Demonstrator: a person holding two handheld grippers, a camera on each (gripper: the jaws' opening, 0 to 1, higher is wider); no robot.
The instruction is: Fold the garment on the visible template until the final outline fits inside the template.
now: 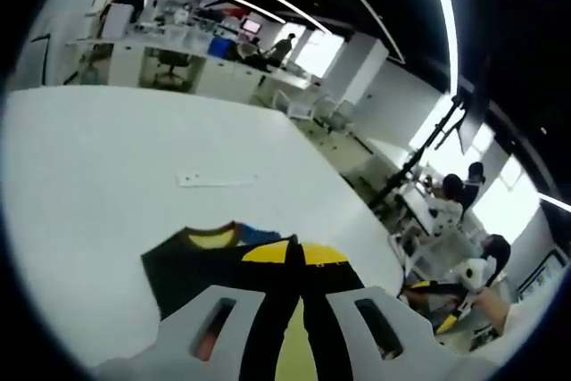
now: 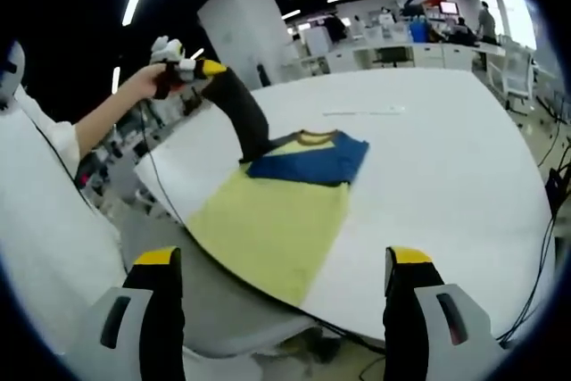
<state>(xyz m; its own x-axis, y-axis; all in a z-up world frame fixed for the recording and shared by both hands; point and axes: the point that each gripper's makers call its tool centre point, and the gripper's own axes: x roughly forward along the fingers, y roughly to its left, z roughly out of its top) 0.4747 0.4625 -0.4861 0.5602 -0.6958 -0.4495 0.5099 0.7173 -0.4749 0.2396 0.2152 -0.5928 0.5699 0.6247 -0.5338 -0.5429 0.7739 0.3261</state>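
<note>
Surface: large, white, round-edged; carries all items below.

Template: yellow sheet laid flat at the surface's near edge, serving as the outline limit for folding.

Garment: blue, black and yellow, lying partly folded on the template's far end, one black part lifted clear, apparently to carry it over for the next fold.

Left tongs: raised above the garment, clamped on that black part.

Right tongs: jaws wide apart, holding nothing, hovering off the template's near edge.

Containers: none seen.
</note>
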